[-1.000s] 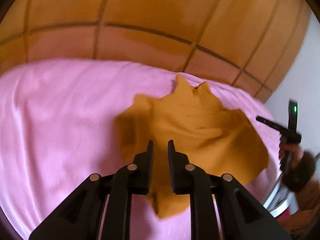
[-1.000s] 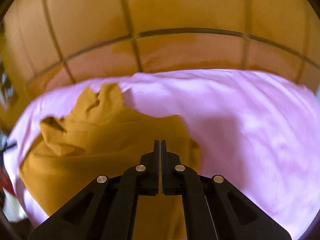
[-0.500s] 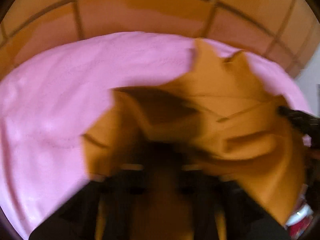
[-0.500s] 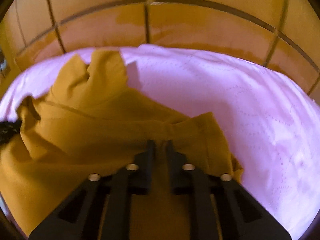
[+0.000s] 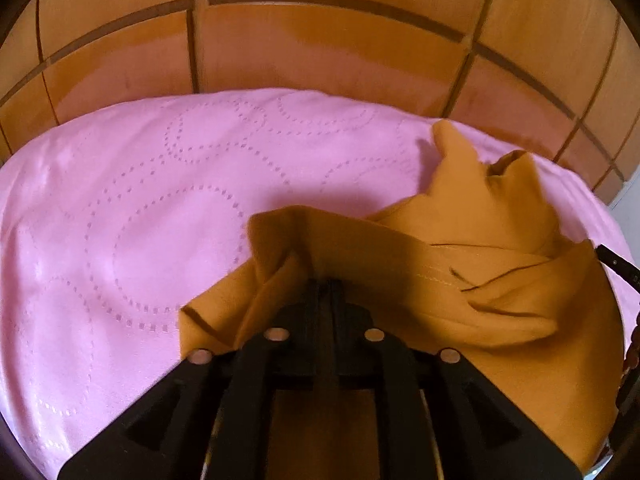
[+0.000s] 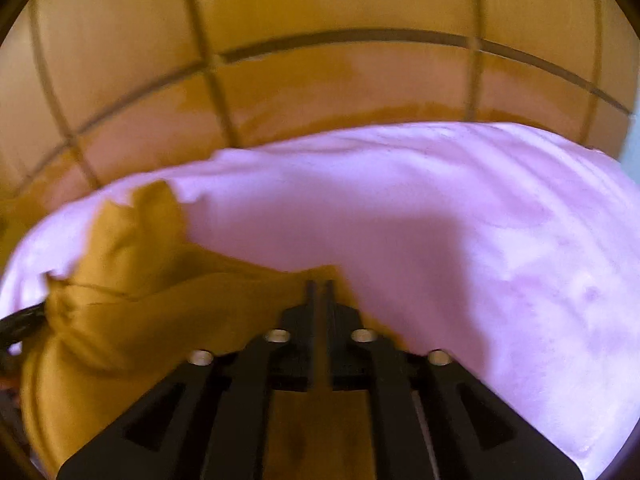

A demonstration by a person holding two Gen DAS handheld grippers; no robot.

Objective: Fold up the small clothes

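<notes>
A mustard garment (image 5: 480, 280) lies crumpled on the pink bedspread (image 5: 140, 220). My left gripper (image 5: 329, 282) sits at the garment's left edge. Its jaws stand almost together and are opening, with a bunched fold of the cloth pinched between them. In the right wrist view the same garment (image 6: 140, 320) fills the lower left. My right gripper (image 6: 319, 282) is at its right edge. Those jaws are a thin slit apart and opening, with the hem between them. The right gripper's black tip (image 5: 616, 264) shows at the far right of the left wrist view.
The pink bedspread (image 6: 480, 240) stretches wide to either side of the garment. Behind it rises an orange-brown panelled wooden board (image 5: 320, 40), also in the right wrist view (image 6: 320, 80). A dark part of the left gripper (image 6: 20, 324) pokes in at the left edge.
My left gripper came down onto the garment's left edge and closed on it. The right gripper, gapped half a second ago, now pinches the right hem. The cloth is more bunched between them.
</notes>
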